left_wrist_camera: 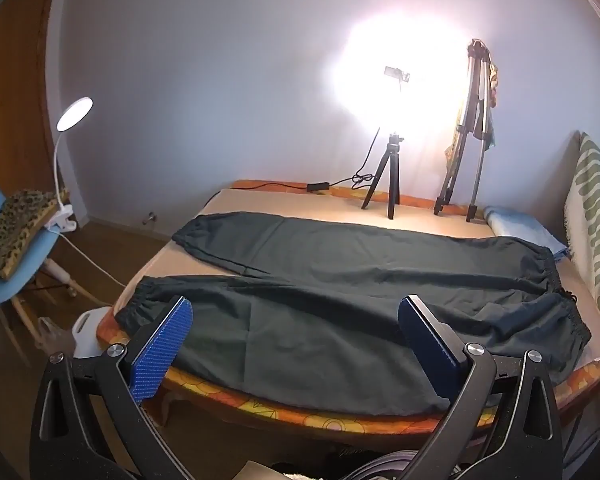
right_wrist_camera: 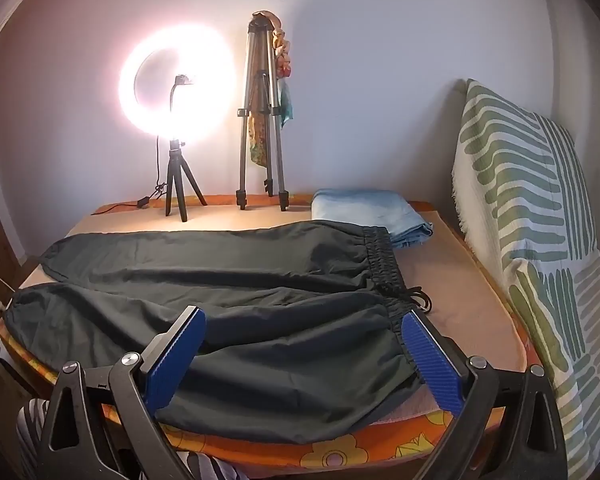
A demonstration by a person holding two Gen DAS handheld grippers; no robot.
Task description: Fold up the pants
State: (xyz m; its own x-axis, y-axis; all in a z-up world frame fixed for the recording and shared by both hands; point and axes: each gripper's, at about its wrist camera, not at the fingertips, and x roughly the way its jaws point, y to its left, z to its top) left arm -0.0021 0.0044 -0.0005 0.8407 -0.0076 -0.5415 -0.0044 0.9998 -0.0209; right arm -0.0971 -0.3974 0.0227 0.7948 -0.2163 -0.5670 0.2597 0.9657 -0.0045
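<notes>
On the bed [left_wrist_camera: 380, 216], dark pants [left_wrist_camera: 340, 276] lie flat, legs spread apart. Left gripper [left_wrist_camera: 294, 312] and right gripper [right_wrist_camera: 304, 322] hover above the near leg, jaws wide, nothing held.

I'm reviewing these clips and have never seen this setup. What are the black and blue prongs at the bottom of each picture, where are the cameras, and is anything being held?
No robot here: a person carries a hand-held claw in each hand, and each claw has its own wide-angle camera looking forward between its two blue-padded fingers. One picture is from the left claw, the other from the right claw. Both are wide open and hold nothing. Ahead, dark pants lie spread flat on a bed, waistband to the right, not yet folded. Behind them are a folded blue cloth, a lit ring light on a small tripod and a taller tripod.
</notes>
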